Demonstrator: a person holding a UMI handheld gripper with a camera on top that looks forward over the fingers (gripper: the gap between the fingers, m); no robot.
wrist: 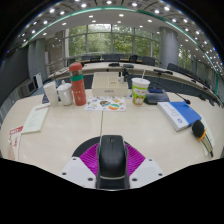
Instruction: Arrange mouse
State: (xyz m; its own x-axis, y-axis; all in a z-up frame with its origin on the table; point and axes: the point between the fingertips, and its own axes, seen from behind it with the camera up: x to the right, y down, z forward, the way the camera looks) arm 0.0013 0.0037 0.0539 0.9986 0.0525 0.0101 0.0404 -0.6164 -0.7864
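Mouse point(111, 155) sits clamped in the gripper point(111, 160), pads pressing both sides.

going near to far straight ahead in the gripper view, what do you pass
black computer mouse clamped in the claw → bare stretch of beige table → colourful printed sheet → partition at the table's back edge

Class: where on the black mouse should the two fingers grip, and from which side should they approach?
Grip the mouse across its narrow waist, on its two long flanks. It already stands lengthwise between the gripper fingers, so coming from its rear end fits; closing the pads sideways would likely hold it.
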